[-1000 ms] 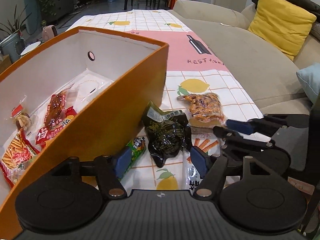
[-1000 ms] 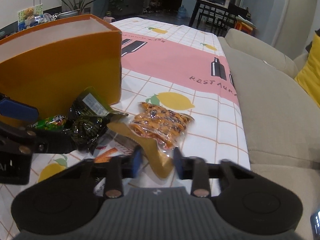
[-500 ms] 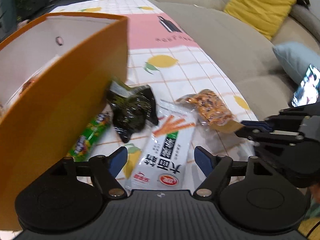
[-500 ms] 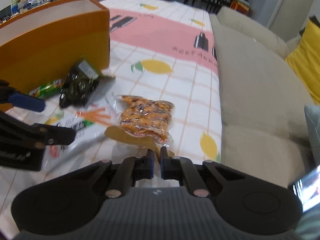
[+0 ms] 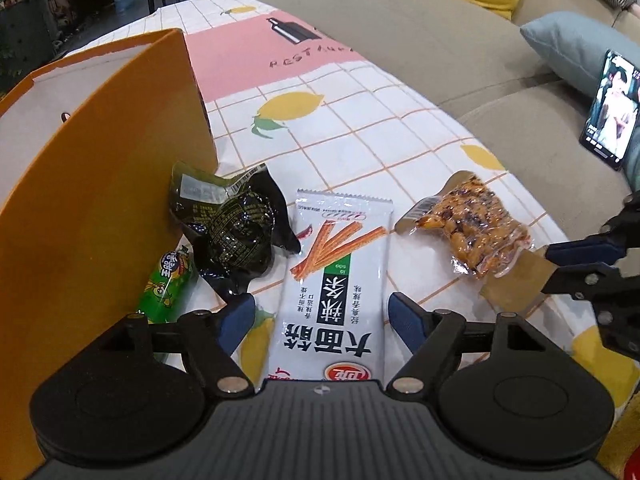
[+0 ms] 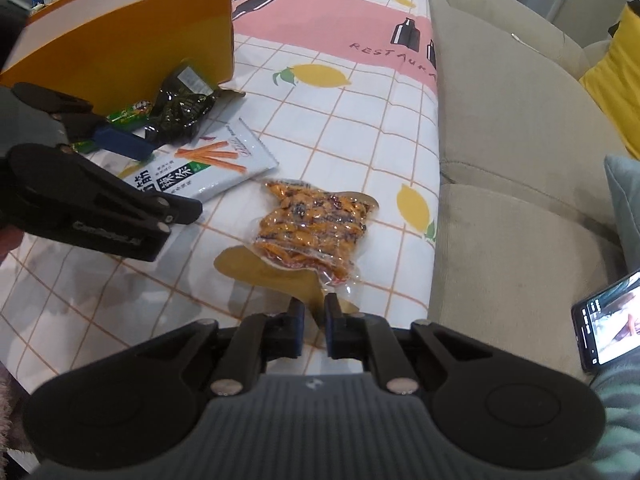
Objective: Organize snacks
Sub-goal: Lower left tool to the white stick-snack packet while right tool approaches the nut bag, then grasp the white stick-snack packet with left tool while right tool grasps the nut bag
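My right gripper (image 6: 314, 320) is shut on the gold tab of a clear orange snack pack (image 6: 312, 228), which also shows in the left wrist view (image 5: 476, 232), and holds it just above the tablecloth. My left gripper (image 5: 320, 316) is open, its fingers on either side of a white spicy-strip packet (image 5: 336, 292) lying flat; that packet also shows in the right wrist view (image 6: 208, 172). A black crumpled packet (image 5: 232, 224) and a green packet (image 5: 166, 284) lie against the orange box (image 5: 92, 184).
The lemon-print tablecloth (image 5: 360, 120) covers the table. A beige sofa (image 6: 520, 140) runs along the right edge. A phone (image 6: 604, 320) with a lit screen lies on the sofa at the right. A blue cushion (image 5: 568, 52) sits further back.
My right gripper closed on the orange snack pack's tab and pulled it back toward the table's right edge. My left gripper pulled back from the box and now straddles the white packet.
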### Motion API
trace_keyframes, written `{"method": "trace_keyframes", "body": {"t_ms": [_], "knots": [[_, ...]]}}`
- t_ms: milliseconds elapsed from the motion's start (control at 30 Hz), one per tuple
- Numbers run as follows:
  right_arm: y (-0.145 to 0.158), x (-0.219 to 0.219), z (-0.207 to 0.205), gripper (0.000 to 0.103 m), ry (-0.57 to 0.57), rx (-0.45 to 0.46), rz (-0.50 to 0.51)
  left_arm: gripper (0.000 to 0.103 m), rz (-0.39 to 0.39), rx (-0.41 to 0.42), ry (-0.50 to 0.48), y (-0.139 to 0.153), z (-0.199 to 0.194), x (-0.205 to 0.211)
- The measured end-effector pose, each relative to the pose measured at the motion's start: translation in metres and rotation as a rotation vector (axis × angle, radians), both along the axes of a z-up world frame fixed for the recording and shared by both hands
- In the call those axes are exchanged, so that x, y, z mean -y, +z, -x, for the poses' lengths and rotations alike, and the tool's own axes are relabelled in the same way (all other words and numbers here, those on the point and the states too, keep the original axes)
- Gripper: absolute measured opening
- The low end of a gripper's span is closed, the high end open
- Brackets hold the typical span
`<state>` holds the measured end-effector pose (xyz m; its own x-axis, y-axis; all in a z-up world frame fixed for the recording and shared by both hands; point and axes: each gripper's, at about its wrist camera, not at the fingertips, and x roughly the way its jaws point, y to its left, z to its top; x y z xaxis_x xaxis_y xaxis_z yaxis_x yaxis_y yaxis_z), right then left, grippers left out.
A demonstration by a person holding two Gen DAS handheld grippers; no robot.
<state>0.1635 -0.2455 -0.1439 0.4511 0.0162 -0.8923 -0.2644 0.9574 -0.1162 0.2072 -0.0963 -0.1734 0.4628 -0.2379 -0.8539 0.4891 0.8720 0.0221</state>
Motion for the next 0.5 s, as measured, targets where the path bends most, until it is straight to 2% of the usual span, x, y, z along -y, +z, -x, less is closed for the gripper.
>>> {"method": "trace_keyframes", "body": {"t_ms": [100,167,300,400,500], "knots": [[0.004,-0.003,0.003,0.028,0.01,-0.006,-0.013,0.089,-0.001,-0.002,0.003,0.0,-0.001,0.002],[0.008,-0.004,0.005,0.029,0.015,0.0,-0.033,0.089,-0.002,-0.004,0.008,0.0,-0.003,0.004],[0.018,0.004,0.006,0.038,-0.032,-0.001,-0.15,0.089,-0.004,-0.014,0.014,0.0,-0.005,0.005],[0.022,0.01,0.001,0.039,-0.099,0.024,-0.207,0.089,-0.002,-0.019,0.024,0.0,-0.006,0.005],[0.023,0.018,-0.007,0.049,-0.187,0.061,-0.262,0.085,0.002,-0.018,0.033,0.001,-0.006,0.005]]}}
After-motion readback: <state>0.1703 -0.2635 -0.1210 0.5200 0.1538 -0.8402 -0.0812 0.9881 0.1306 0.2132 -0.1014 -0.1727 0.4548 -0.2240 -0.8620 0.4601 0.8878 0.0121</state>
